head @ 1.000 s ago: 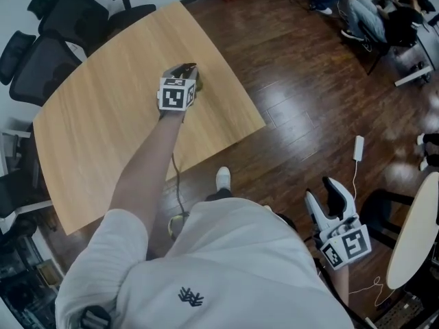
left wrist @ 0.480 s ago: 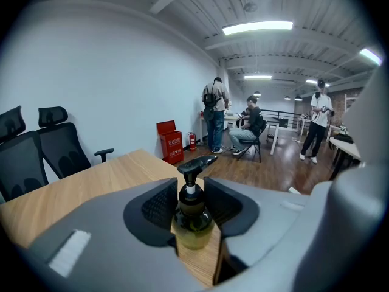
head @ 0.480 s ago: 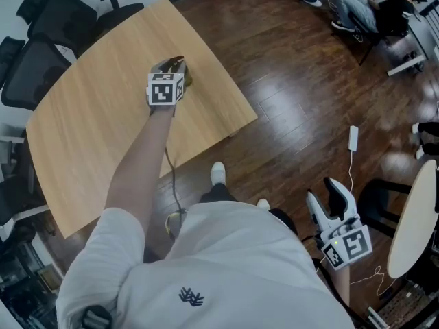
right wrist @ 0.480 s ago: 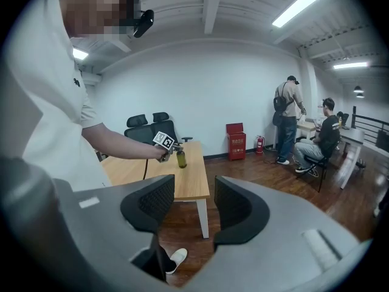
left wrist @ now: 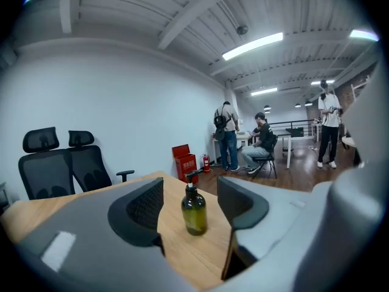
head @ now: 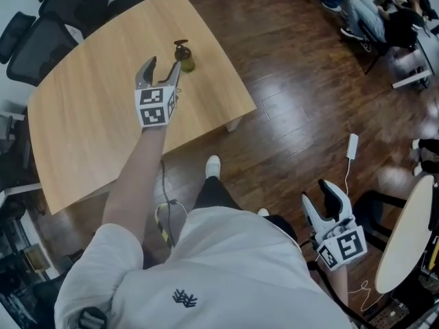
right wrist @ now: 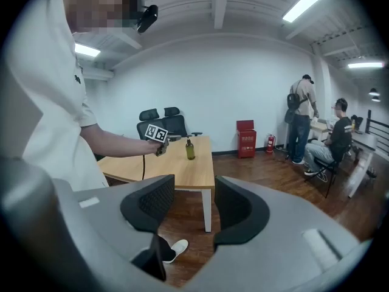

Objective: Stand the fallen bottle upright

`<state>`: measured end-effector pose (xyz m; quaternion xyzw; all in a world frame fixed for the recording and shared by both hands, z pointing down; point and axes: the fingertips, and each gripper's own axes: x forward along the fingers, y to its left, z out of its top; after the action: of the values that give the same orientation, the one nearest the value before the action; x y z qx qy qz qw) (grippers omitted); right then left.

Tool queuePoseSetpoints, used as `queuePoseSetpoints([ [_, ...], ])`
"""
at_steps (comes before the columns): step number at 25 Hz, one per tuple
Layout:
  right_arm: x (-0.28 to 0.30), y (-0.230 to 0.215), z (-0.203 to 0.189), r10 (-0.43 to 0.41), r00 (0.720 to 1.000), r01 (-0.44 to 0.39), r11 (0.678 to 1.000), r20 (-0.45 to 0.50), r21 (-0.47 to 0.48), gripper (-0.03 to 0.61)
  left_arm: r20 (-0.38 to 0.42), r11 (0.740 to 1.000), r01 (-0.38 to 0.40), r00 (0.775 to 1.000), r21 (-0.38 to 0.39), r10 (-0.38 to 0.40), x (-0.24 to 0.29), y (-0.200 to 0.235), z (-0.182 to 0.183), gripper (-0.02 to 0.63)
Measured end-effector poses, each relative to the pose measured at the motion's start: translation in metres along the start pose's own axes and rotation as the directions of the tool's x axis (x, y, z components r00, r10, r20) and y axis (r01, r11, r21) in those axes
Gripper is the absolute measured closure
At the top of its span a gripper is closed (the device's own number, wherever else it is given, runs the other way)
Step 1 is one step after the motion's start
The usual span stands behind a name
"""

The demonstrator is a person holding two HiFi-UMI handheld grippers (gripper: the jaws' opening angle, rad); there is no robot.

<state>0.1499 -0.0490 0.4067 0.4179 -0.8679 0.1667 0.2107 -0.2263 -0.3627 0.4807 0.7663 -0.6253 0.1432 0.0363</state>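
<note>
Bottle (head: pixel 183 57) stands upright on the desk (head: pixel 89 115). Left tool (head: pixel 161 69) has let go and drawn back, jaws opening on nothing; right tool (head: pixel 324 201) hangs wide, empty. Task looks done

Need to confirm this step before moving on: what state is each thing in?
bottle: upright on the table, pump on top, untouched.
left gripper: jaws opening, bottle beyond them, not gripped.
right gripper: jaws open, empty, beside the person.
</note>
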Motion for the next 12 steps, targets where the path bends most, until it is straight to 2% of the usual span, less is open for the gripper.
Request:
queuePoseSetpoints([
  [5, -0.013, -0.008, -0.013, 0.139, 0.988, -0.128, 0.982, 0.069, -0.139, 0.383, 0.064, 0.999, -0.033, 0.997, -0.025, 0.035, -0.143, -0.051, 0.001, 0.341],
  [9, -0.047, -0.011, -0.041, 0.283, 0.956, -0.262, 0.943, 0.08, -0.207, 0.383, 0.057, 0.995, -0.069, 0.996, -0.072, 0.073, -0.277, -0.139, -0.011, 0.35],
  [12, -0.074, 0.001, -0.048, 0.388, 0.919, -0.359, 0.898, 0.071, -0.255, 0.383, 0.012, 0.99, -0.047, 0.999, -0.136, 0.049, -0.366, -0.212, -0.027, 0.367],
])
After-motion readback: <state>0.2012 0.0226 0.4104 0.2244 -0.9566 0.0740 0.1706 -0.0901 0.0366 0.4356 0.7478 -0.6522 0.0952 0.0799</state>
